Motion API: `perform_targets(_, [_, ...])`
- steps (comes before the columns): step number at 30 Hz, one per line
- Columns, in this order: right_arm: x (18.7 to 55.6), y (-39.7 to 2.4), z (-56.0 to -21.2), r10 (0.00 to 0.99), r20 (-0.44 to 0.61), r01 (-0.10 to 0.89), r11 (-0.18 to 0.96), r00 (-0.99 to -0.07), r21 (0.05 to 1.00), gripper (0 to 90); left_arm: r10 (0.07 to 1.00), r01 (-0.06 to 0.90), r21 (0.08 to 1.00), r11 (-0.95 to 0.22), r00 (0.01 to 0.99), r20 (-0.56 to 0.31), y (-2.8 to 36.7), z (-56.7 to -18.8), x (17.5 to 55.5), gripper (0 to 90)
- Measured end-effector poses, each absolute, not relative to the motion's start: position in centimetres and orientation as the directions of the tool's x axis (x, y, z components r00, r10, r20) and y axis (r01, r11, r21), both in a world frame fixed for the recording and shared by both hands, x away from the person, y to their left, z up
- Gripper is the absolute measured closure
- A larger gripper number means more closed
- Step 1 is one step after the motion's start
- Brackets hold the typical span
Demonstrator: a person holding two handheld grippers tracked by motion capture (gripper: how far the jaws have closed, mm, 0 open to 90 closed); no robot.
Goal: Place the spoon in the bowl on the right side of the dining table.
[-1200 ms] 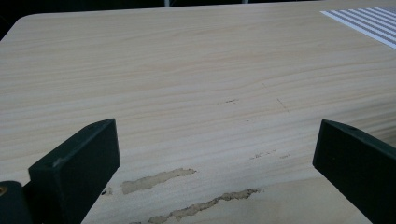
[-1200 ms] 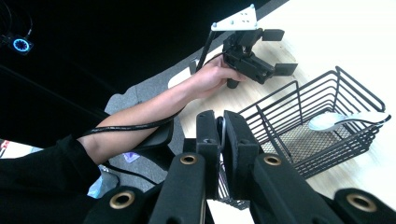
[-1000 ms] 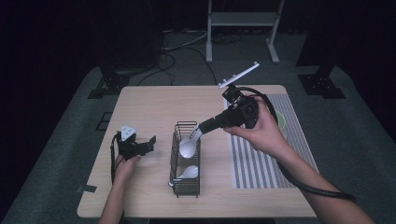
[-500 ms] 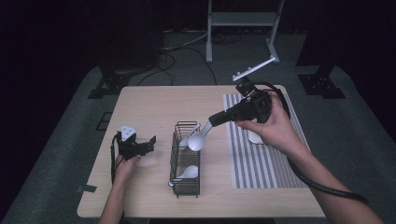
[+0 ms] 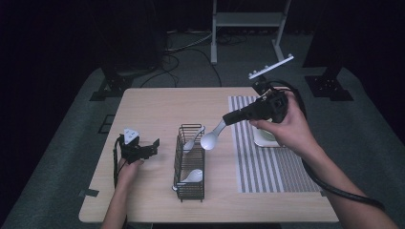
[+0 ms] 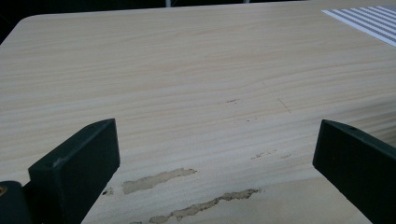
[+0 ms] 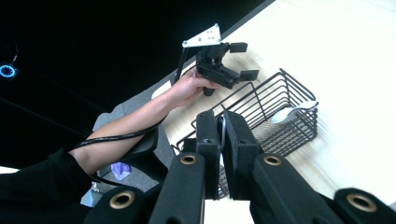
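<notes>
A: Your right gripper (image 5: 228,119) is clenched on a white spoon (image 5: 211,138) by the handle, bowl hanging low and tilted, just above the tabletop (image 5: 153,109) between the wire basket (image 5: 189,162) and the striped mat (image 5: 267,162). Holding it by the handle end keeps the bowl free, likely so you can set it down flat on the mat side.

B: And your left gripper (image 5: 143,151)?

A: Released, jaws wide apart with bare wood between them, resting on the tabletop left of the basket. Parked there, I judge, near enough to steady the basket if it shifts.

B: Count for the record?

A: Three spoons: the one you carry, one leaning (image 5: 193,141) against the basket's far end, one lying (image 5: 193,176) in its near end. One basket, one mat. One pale dish (image 5: 263,138) on the mat, mostly behind your right hand (image 5: 286,129); what it holds I cannot tell.

B: Two grippers, then.

A: Two, one working.
</notes>
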State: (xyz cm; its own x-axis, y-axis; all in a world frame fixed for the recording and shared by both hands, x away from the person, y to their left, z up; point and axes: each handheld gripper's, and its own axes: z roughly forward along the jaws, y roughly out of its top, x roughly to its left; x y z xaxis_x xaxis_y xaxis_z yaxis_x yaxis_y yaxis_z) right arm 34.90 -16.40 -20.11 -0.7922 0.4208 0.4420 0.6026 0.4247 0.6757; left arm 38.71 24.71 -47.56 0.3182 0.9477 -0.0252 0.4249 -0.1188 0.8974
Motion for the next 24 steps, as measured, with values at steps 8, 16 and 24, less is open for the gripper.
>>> perform_targets(8, [35.6, -18.5, -20.9, 0.457, 0.463, 0.639, 0.389, -0.759, 0.664, 85.3, 0.947, 0.424, 0.898, -0.121, 0.320, -0.023, 24.7, -47.6, 38.7, 0.0])
perform_targets(16, [36.2, -20.1, -21.5, 0.489, 0.471, 0.661, 0.362, -0.735, 0.657, 85.3, 0.947, 0.423, 0.898, -0.120, 0.320, -0.024, 24.7, -47.6, 38.7, 0.0])
perform_targets(24, [36.9, -21.2, -22.2, 0.509, 0.487, 0.685, 0.338, -0.710, 0.645, 85.3, 0.947, 0.424, 0.898, -0.120, 0.320, -0.024, 24.7, -47.6, 38.7, 0.0])
